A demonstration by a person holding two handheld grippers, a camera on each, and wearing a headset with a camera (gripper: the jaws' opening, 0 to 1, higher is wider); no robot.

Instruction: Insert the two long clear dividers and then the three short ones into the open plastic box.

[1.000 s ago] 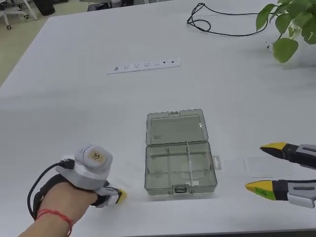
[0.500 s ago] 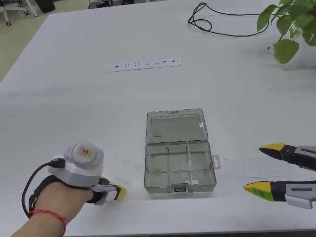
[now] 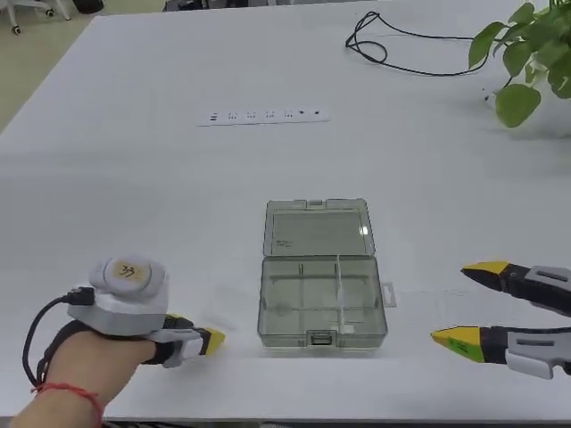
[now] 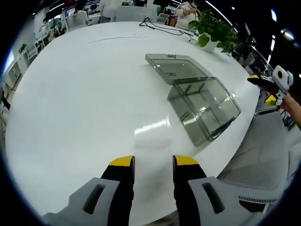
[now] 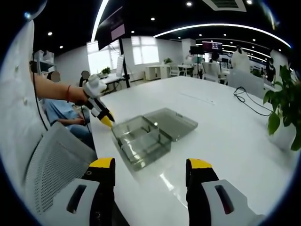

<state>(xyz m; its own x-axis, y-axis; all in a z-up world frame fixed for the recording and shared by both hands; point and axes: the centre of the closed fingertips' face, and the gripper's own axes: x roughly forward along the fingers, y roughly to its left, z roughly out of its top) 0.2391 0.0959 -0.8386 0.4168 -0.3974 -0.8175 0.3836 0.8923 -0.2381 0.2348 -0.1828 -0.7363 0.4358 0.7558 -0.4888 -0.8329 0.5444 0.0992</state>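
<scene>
Since neither tool holds anything, the step in hand looks like fetching a divider. At the lower right of the head view the right gripper [image 3: 471, 301] has its yellow-tipped jaws wide apart and empty. They point left toward the smoky clear plastic box [image 3: 294, 337], which sits open at the lower middle of the frame with its lid [image 3: 317, 227] laid flat behind it. At the lower left, the left gripper [image 3: 207, 339] sits low over the white tabletop [image 3: 134, 196]. Its own view shows the jaws a narrow gap apart with bare table between them.

To do it well, I judge the right gripper should come in low and flat and pinch a clear piece by one thin edge. It should then stand the piece upright and line it up with the wall slots before pressing down (the left gripper could steady the box's near wall against sliding).

The clear dividers themselves are hard to make out. A small clear tab [image 3: 390, 295] lies just beside the box's right wall. Faint outlines right of it may be more pieces, but I cannot tell. Pale lines inside the box suggest some dividers are already seated; how many, I cannot say. The right gripper's body is cut off by the frame edge.
</scene>
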